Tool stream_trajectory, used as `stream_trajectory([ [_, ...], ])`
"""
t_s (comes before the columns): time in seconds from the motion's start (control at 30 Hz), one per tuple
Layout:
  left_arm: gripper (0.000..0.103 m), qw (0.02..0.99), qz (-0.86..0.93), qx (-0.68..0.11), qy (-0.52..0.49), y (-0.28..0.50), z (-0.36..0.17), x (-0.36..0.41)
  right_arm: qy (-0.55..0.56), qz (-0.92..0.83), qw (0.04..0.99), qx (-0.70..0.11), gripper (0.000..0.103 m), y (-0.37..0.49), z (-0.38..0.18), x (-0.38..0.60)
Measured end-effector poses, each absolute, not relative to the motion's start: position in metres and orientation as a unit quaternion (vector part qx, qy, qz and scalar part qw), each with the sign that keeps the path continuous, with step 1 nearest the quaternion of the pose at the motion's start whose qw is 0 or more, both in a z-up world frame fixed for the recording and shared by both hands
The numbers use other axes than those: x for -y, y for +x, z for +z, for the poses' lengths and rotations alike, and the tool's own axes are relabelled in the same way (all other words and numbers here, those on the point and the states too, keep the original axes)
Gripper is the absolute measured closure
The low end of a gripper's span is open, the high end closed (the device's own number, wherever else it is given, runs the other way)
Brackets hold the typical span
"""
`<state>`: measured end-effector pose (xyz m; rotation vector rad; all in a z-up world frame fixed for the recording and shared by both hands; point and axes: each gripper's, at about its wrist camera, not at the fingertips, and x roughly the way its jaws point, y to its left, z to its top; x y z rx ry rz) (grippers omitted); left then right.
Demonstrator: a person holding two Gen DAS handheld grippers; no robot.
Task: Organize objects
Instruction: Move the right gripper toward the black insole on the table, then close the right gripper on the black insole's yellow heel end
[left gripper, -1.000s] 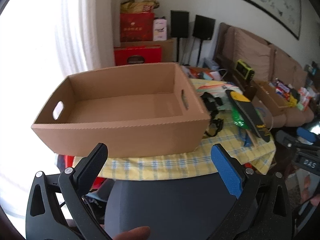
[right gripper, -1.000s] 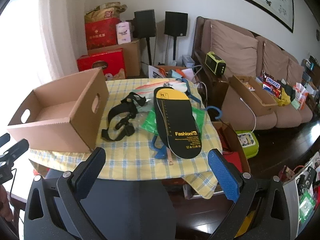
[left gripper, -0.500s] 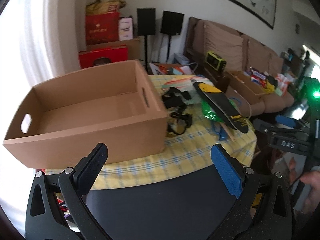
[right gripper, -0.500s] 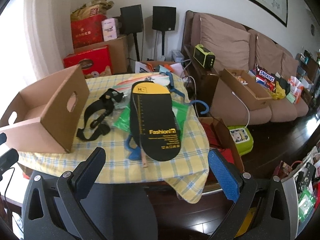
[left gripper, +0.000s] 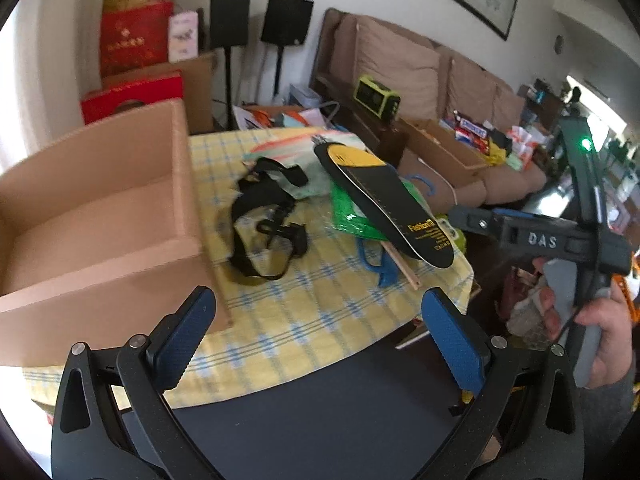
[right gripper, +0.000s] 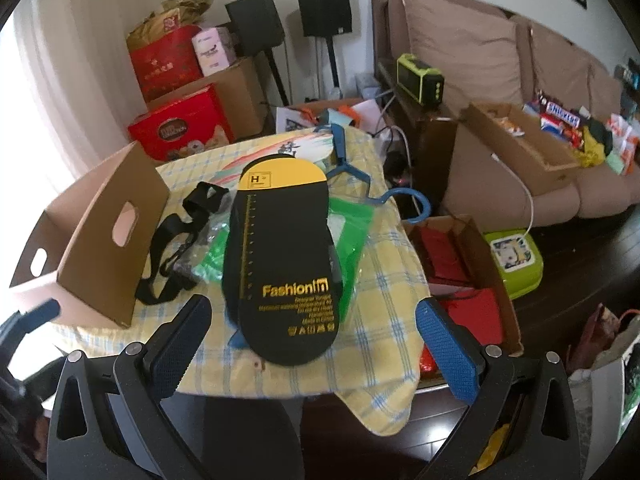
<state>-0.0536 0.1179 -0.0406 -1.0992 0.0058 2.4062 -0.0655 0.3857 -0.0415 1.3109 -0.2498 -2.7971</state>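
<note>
Right claw [right gripper: 310,330], released, is nearing the insole [right gripper: 280,256] at the bench's [right gripper: 384,280] near edge; left claw [left gripper: 318,334], released, is swinging from the box [left gripper: 100,216] toward the strap [left gripper: 264,216]; first pickup likely imminent.

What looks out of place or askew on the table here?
The black-and-yellow insole card lies on top of the green plastic pouch and blue hanger, its near end overhanging the tablecloth edge. The black strap lies tangled beside the cardboard box, which looks empty. Nothing looks spilled or broken.
</note>
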Motion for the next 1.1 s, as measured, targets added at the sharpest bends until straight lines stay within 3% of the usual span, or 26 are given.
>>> stream_trajectory([
  [0.37, 0.000, 0.271, 0.866, 0.002, -0.420, -0.081, -0.056, -0.153, 0.446, -0.884, 0.052, 0.127, 0.000, -0.099, -0.058, -0.400],
  [0.97, 0.000, 0.268, 0.853, 0.003, -0.448, -0.093, -0.075, -0.172, 0.491, -0.868, 0.071, 0.035, 0.000, -0.152, -0.084, -0.368],
  [1.1, 0.000, 0.271, 0.850, 0.000, -0.452, -0.092, -0.076, -0.175, 0.494, -0.865, 0.080, 0.039, 0.009, -0.153, -0.087, -0.369],
])
